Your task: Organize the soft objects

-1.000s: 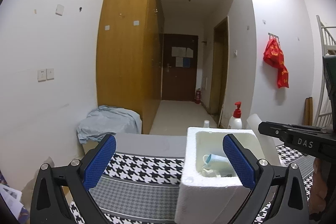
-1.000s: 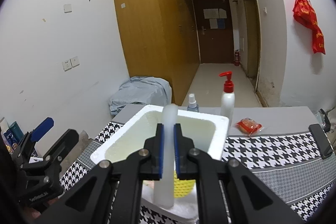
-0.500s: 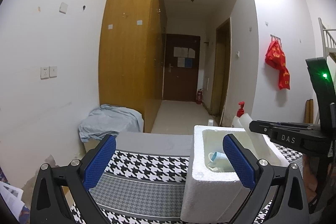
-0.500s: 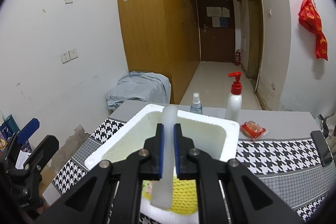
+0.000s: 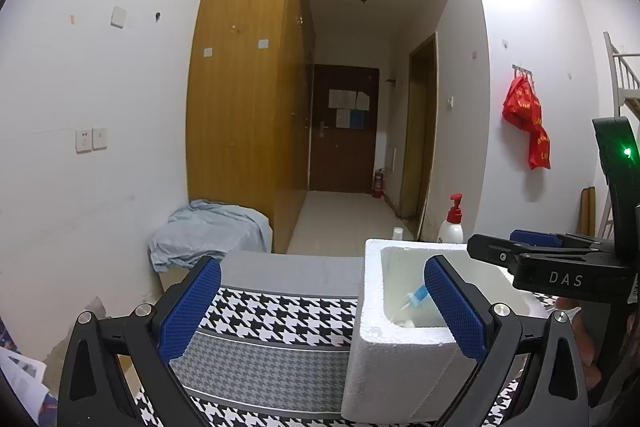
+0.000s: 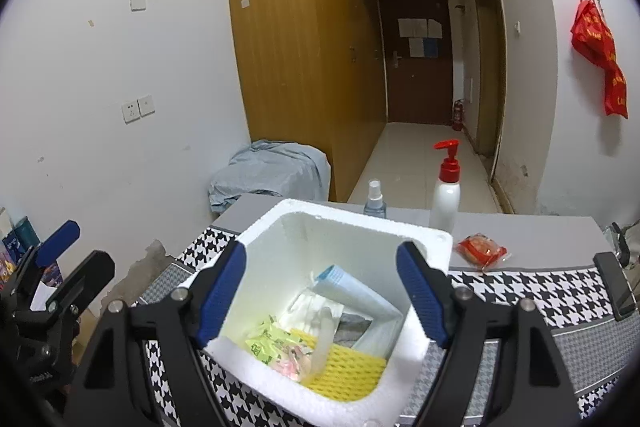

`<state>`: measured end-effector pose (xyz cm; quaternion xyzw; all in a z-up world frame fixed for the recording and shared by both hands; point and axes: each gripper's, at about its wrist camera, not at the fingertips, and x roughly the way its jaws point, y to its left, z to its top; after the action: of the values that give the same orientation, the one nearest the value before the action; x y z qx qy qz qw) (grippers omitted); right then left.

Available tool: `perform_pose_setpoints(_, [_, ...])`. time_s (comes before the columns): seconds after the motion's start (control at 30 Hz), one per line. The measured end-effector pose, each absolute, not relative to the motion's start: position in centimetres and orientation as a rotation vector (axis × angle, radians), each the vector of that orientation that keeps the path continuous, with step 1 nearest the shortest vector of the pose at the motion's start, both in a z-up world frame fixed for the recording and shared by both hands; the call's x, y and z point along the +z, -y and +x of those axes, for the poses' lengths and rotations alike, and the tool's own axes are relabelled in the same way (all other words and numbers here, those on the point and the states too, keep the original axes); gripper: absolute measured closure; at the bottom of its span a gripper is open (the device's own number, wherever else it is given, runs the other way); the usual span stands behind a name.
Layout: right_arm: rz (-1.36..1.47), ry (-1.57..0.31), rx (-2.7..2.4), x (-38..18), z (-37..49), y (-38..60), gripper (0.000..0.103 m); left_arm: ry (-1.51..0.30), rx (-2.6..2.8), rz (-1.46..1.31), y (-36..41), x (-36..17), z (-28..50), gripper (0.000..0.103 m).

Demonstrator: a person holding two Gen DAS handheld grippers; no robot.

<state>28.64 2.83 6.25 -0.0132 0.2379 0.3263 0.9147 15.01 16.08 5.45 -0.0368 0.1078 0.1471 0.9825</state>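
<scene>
Both tongs, left (image 5: 320,311) and right (image 6: 322,293), gape empty; right just opened over the grainy white foam box (image 6: 400,355).

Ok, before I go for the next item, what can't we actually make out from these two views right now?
- White foam box contents, left wrist view: the near wall and the left hand-held gripper hide nearly everything.
- Bottom layers in the box, right wrist view: buried under the yellow mesh sponge and blue face masks.
- Red snack packet: print too small to read.
- Box's near corner: cut off by the bottom edge.
</scene>
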Motion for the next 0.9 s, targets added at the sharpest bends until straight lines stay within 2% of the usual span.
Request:
perform_pose_setpoints(0.33, [-0.023, -0.469, 0.640, 6.3, 28.0, 0.1, 0.020, -0.235, 0.251, -0.090, -14.5, 5.6, 15.6, 0.001])
perform_pose_setpoints(0.47, [-0.037, -0.407, 0.582, 6.6, 26.9, 2.4, 0.001, -0.235, 0.233, -0.078, -12.8, 5.8, 16.0, 0.001])
perform_pose_setpoints(0.9, [-0.034, -0.343, 0.457, 6.9, 24.5, 8.7, 0.000, -0.212, 0.150, -0.083, -8.7, 7.0, 15.9, 0.001])
